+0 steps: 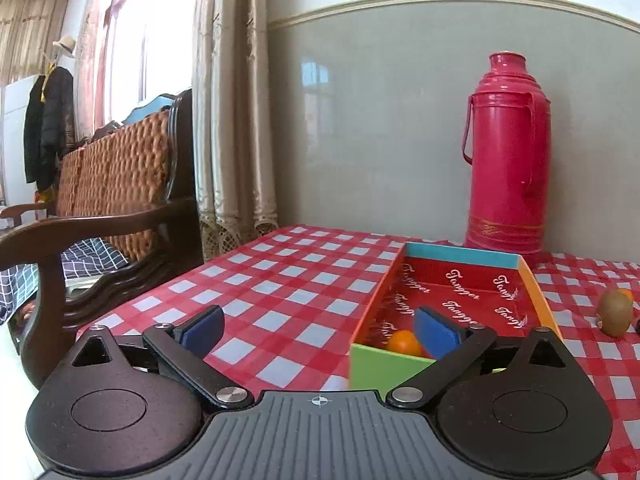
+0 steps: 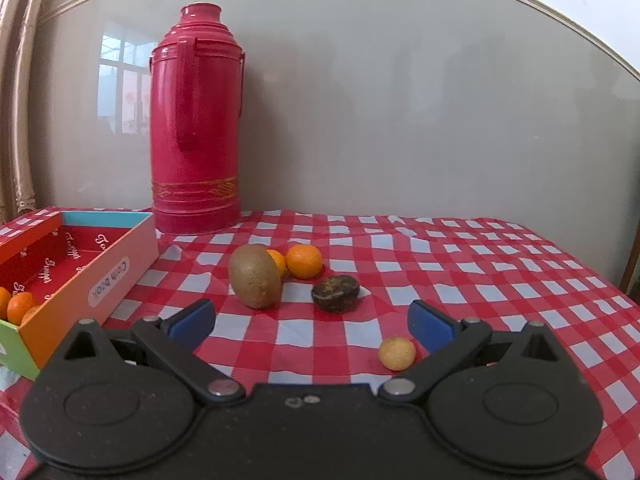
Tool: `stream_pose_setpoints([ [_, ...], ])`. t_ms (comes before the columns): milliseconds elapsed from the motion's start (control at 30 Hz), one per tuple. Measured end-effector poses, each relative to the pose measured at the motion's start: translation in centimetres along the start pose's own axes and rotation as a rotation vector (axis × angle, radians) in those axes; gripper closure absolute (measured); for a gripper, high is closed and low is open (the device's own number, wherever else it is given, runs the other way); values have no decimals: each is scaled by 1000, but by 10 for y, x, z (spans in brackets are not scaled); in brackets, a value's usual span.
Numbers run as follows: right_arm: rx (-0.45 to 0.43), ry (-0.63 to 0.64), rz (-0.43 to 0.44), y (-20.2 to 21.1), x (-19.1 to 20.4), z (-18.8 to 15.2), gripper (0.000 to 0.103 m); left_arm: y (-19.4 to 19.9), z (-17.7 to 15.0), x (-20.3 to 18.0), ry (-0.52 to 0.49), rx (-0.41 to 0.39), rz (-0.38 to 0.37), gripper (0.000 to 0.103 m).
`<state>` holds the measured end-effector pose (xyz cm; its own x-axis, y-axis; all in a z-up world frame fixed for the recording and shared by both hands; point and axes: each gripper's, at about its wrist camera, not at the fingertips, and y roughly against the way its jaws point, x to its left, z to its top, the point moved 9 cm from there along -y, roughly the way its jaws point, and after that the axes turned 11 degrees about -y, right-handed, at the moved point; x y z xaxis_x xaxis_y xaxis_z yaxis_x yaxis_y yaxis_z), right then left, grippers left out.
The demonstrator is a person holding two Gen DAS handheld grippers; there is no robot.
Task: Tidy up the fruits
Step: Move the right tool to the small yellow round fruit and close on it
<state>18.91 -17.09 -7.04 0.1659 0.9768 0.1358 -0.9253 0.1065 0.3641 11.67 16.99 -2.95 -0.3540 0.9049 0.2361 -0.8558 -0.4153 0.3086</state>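
Now the left gripper (image 1: pixel 320 330) is hovering with its blue pads spread wide and nothing between them; its right-hand pad is reaching over the near green end of the box (image 1: pixel 390 372), while the other pad is hanging over the checked tablecloth (image 1: pixel 280 280). Just beside that right-hand pad an orange (image 1: pixel 404 343) is lying inside the box, on the red printed lining. Beyond the box a tall pink thermos (image 1: pixel 506 152) is standing upright against the grey wall. Off to the left a dark wooden chair with a woven back (image 1: pixel 116 184) is sitting beside the table, next to a beige curtain (image 1: pixel 234 120).

The right gripper (image 2: pixel 312 320) is also standing with its jaws wide apart and empty, low over the cloth. A small yellowish round fruit (image 2: pixel 397 353) is lying just beside its right-hand finger. Farther out, between the fingers as seen from this camera, a kiwi (image 2: pixel 256 277) is resting on the cloth, with a dark brown fruit (image 2: pixel 335 293) near it to the right. Behind the kiwi two oranges are sitting: one (image 2: pixel 304 261) in full view, the other (image 2: pixel 277 261) partly hidden by the kiwi. At the left edge, more oranges (image 2: pixel 18 307) are lying in the near end of the box.
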Motion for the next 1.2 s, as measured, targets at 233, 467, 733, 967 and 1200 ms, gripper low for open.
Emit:
stream_pose_setpoints([
  [233, 39, -52, -51, -12, -24, 1, 10, 3, -4, 15, 10, -10, 48, 0],
  [467, 118, -105, -65, -27, -37, -8, 40, -2, -10, 30, 39, 9, 76, 0],
  [733, 176, -136, -60, -35, -54, -9, 58, -3, -10, 26, 28, 6, 71, 0],
  [967, 229, -107, -24, -42, -58, -11, 63, -1, -8, 17, 14, -4, 62, 0],
  [1200, 272, -54, -7, -50, -52, -17, 70, 0, -7, 8, -7, -10, 49, 0],
])
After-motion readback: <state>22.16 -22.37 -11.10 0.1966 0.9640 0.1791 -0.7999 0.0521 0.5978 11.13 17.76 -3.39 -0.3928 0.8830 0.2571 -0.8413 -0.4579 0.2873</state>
